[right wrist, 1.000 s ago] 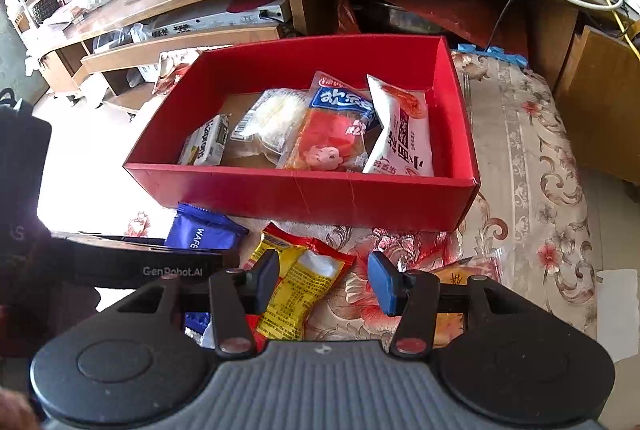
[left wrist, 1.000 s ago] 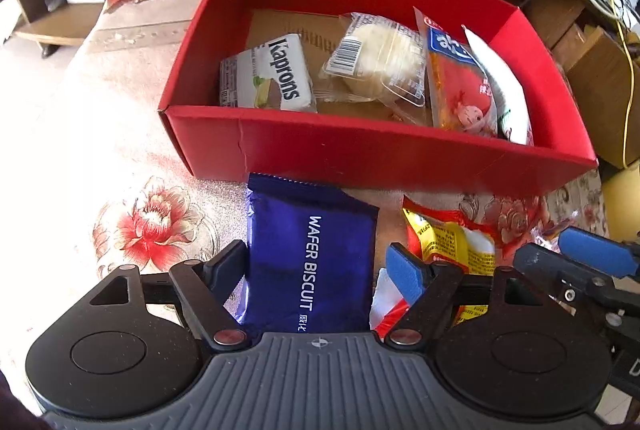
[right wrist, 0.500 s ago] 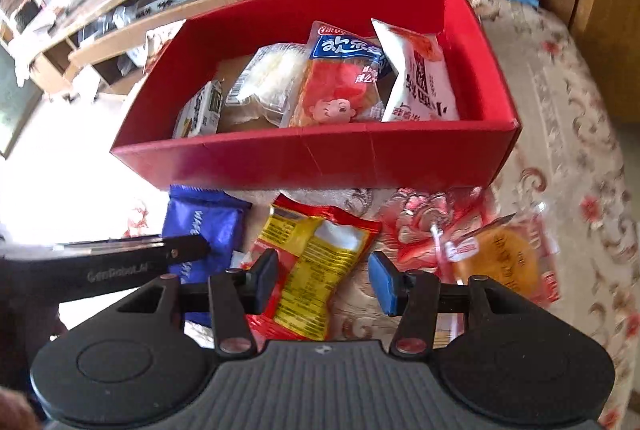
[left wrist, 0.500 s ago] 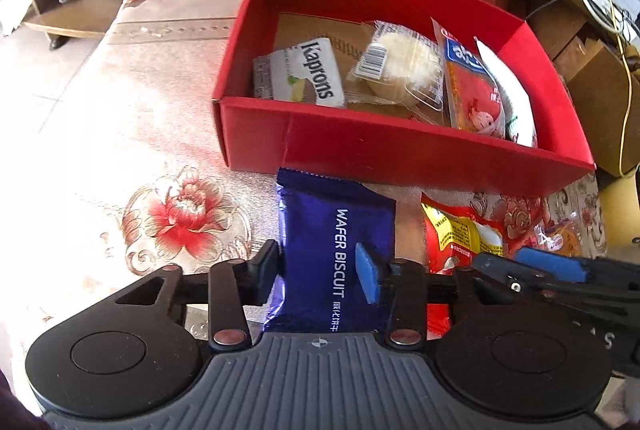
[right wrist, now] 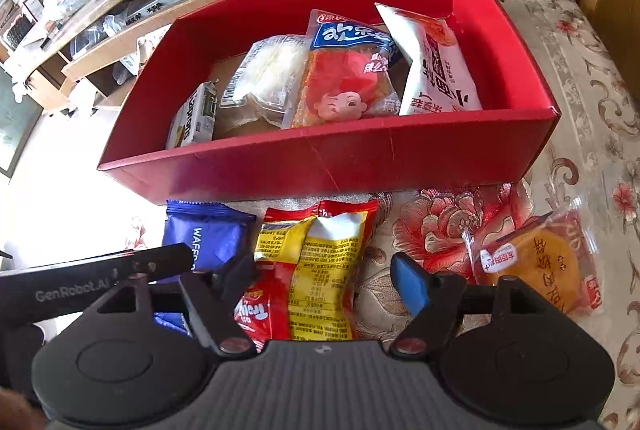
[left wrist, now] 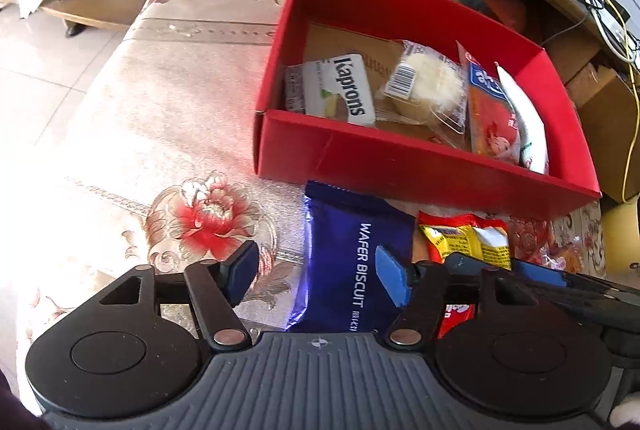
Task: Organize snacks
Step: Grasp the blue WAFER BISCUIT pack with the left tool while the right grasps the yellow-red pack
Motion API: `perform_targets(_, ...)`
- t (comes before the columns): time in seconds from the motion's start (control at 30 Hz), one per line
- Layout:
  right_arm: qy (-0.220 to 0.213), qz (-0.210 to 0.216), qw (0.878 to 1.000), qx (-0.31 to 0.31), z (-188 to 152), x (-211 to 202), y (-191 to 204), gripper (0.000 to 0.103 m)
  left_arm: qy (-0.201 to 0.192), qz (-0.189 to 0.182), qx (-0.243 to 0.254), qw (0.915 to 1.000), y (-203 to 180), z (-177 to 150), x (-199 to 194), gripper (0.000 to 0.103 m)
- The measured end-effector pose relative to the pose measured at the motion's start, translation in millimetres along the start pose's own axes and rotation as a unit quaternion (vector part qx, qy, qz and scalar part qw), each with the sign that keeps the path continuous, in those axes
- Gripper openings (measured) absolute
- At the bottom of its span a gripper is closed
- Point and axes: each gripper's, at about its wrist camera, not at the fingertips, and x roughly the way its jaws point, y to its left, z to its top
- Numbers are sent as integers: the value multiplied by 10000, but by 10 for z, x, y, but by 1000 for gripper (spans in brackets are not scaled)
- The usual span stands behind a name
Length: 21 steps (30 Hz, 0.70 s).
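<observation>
- Left wrist view: my left gripper (left wrist: 316, 278) points down at the blue wafer pack (left wrist: 352, 262), which lies flat on the flowered counter (left wrist: 160, 134) just in front of the red box (left wrist: 420, 166). The fingers have just been opening and now stand partly apart. The right finger (left wrist: 390, 280) sits over the pack and the left one over bare cloth, so the pack's left edge lies between them, but I don't see the pads pressing on it.
- Same view: inside the box there's a Kaprons pack (left wrist: 344, 90), a clear-wrapped cake (left wrist: 428, 86), an orange bag (left wrist: 492, 118) and a white bag (left wrist: 528, 126) leaning at the right end. The right gripper's fingers poke in from the right, over a red-yellow pack (left wrist: 464, 234).
- Right wrist view: my right gripper (right wrist: 324, 280) hangs over the red-yellow pack (right wrist: 316, 270), fingers just been opening and now fairly wide, the pack between them. Left finger looks at the pack's edge, right finger (right wrist: 410, 284) is clear of it, so no grip.
- Same view: wafer pack (right wrist: 204, 238) is to the left beside it, partly under the left gripper's black body. A clear-wrapped orange pastry (right wrist: 540, 266) lies to the right on the counter (right wrist: 580, 102). All three sit just in front of the box (right wrist: 360, 158).
</observation>
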Motion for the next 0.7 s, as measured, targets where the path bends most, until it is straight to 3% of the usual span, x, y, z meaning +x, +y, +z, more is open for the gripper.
perform_targets(0.17,-235,-165,9990,-330,55,-185,59,72,-155,-163,-143,9996,60,14,-104,81)
perform_targets(0.43,76,-210,9982,-559,-18,103,233,73,-208,-220,-328,9990,148,47,-142,81)
perform_targets(0.6,-23,-273,9963,-811,-41,16,200,51,-107,-221,-208,9995,104,24,-95,81)
perform_targets(0.7,-122,-357,9958,-830,-66,-87,119,50,-56,-224,-102,9997,49,2,-74,81)
